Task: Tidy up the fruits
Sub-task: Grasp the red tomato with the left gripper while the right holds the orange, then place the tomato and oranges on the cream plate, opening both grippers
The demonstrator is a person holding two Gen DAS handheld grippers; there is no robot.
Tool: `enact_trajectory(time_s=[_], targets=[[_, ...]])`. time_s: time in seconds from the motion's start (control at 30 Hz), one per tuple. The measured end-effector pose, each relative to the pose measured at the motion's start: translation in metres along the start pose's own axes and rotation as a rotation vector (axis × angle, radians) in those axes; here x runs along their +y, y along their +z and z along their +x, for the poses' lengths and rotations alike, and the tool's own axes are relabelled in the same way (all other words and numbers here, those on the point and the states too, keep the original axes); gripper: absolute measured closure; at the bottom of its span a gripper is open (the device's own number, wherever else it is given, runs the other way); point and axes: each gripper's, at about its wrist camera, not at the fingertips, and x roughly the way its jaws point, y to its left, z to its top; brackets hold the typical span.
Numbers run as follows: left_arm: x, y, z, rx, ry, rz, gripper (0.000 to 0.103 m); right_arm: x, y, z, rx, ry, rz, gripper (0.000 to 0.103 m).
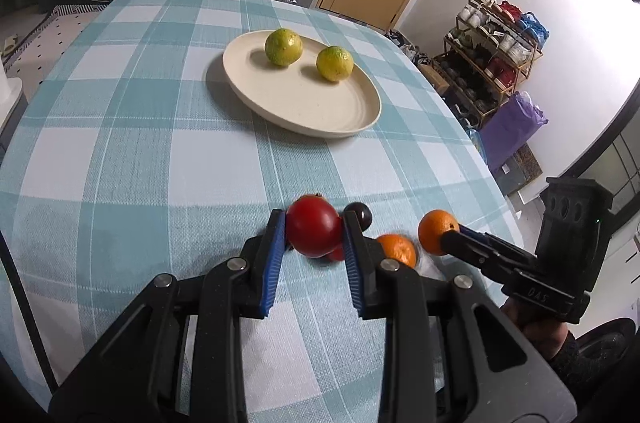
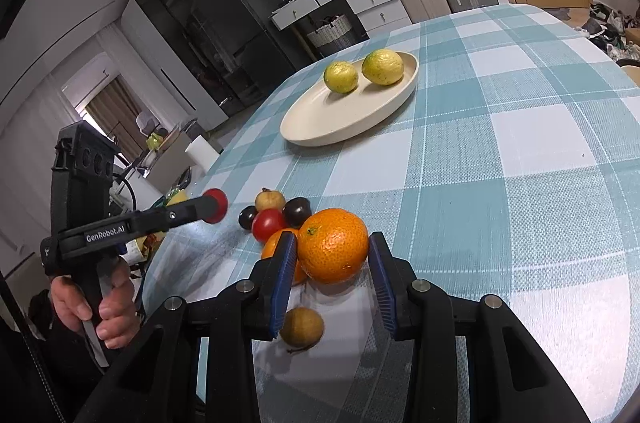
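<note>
Both tools loaded, fruit lifted off tabletop [image 1: 140, 143].
Left tool [image 1: 314, 235] clamped on tomato [image 1: 312, 231]; right tool [image 2: 332, 255] clamped on orange [image 2: 334, 245]. Two limes on plate [image 1: 320, 115].

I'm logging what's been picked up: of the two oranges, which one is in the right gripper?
The larger front orange, between the right gripper jaws. The second orange lies on the tablecloth behind the left jaw, mostly hidden and ungripped.
</note>
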Motion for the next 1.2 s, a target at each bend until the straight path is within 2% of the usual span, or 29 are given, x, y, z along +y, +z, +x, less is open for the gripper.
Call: enact_trajectory(time_s=[0.3,0.5,0.83,1.2], targets=[[-0.001,0.013,0.004,-0.005,-0.004,0.006,0.078,0.000,0.006,0.001,-0.005,0.007,0.002,0.065],[-0.003,0.035,0.007,-0.024,-0.002,0.016,0.078,0.007,0.025,-0.001,-0.026,0.012,-0.027,0.065],[0.000,0.091,0.024,-0.046,0.011,0.021,0.078,0.015,0.079,0.012,-0.039,0.027,-0.062,0.065],[0.024,0.147,0.067,-0.020,0.039,0.004,0.078,0.017,0.144,0.046,-0.035,0.003,-0.094,0.065]])
